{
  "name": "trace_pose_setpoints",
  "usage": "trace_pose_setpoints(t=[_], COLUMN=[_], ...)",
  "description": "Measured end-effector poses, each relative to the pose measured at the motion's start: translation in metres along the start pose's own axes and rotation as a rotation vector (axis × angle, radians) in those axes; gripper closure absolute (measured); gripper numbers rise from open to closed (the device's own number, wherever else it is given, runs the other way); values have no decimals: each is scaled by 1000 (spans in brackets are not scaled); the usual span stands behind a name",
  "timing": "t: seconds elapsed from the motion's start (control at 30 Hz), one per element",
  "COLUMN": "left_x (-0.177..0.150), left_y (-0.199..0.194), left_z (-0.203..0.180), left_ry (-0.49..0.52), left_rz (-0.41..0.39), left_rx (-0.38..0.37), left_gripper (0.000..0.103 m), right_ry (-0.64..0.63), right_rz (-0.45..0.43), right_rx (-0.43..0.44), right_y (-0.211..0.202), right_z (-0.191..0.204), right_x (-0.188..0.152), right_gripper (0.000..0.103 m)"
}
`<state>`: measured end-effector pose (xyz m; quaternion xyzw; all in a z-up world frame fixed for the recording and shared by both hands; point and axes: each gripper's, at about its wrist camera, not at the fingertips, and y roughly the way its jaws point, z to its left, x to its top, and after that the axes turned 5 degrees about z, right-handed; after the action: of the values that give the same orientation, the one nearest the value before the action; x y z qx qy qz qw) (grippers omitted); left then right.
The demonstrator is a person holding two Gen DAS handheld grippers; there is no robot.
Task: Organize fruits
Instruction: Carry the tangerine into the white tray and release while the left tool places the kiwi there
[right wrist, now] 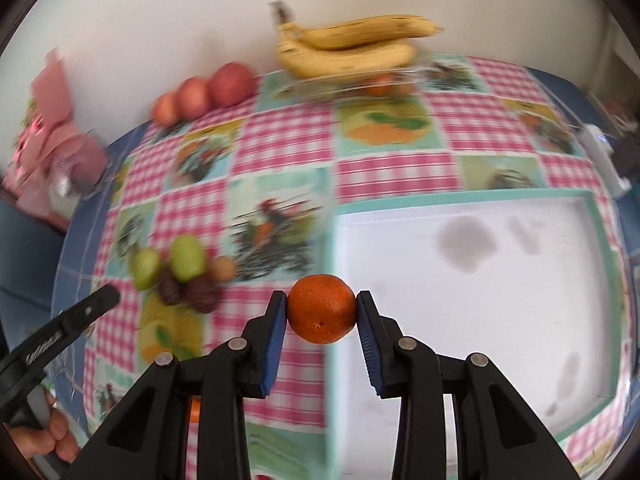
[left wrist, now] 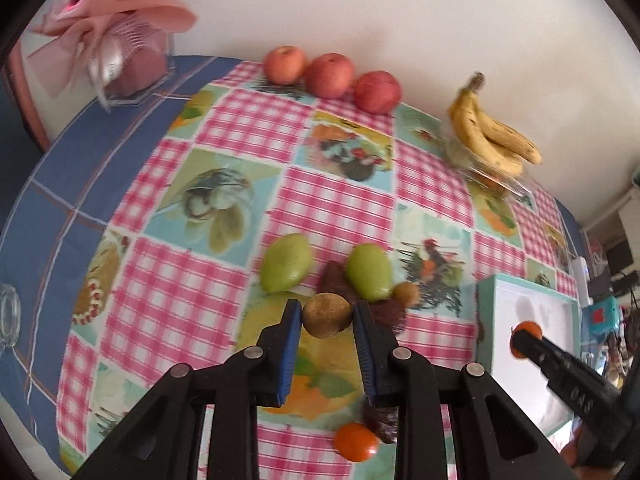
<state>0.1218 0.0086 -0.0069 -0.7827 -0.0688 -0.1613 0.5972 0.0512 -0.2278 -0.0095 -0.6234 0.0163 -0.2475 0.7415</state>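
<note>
Far left on the checked surface [left wrist: 224,128], a pink gift wrap [left wrist: 120,20]; along the wall, three apples [left wrist: 330,76], then bananas [left wrist: 492,136] atop a clear dish. Mid-surface, a loose heap yet to be sorted: two green fruits [left wrist: 286,264], dark dates [left wrist: 334,276], a small brown fruit [left wrist: 406,294]. Clamped between the pads of the left hand-held gripper [left wrist: 326,316], a kiwi [left wrist: 326,315], apparently just above the heap. Nearer the camera, an orange [left wrist: 356,442] and another date waiting. To the right, a white tray [right wrist: 460,320], seemingly bare but for shadows. Pinched in the right hand-held gripper [right wrist: 322,314], a tangerine [right wrist: 322,308] at the tray's left edge, not yet set down. Sorting judged barely begun, most of the pile remaining.
</note>
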Motion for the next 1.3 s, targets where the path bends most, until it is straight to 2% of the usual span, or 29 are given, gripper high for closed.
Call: trace_pose_setpoints(t=[0.2, 0.47, 0.67, 0.8, 0.97, 1.03, 1.13, 1.3], left_x=[-6, -13, -23, -31, -44, -48, -55, -67], left_y=[4, 12, 21, 30, 40, 46, 61, 77], left_z=[-38, -85, -125, -150, -182, -189, -200, -211], left_ry=[84, 184, 254, 296, 375, 396, 430, 466], left_rz=[6, 32, 60, 87, 86, 83, 101, 113], left_rx=[-21, -107, -168, -191, -206, -198, -161, -133], left_gripper=[75, 75, 75, 75, 75, 75, 75, 75], right_ry=[126, 284, 351, 379, 378, 377, 390, 390], right_rz=[-11, -60, -87, -108, -128, -115, -51, 1], right_rx=[-100, -152, -188, -199, -224, -226, -200, -211], right_y=[-9, -34, -46, -56, -60, -53, -28, -7], right_z=[-61, -134, -171, -184, -191, -194, -203, -207], right_x=[5, 4, 0, -1, -1, 0, 0, -3], right_gripper=[66, 66, 66, 66, 66, 66, 66, 66])
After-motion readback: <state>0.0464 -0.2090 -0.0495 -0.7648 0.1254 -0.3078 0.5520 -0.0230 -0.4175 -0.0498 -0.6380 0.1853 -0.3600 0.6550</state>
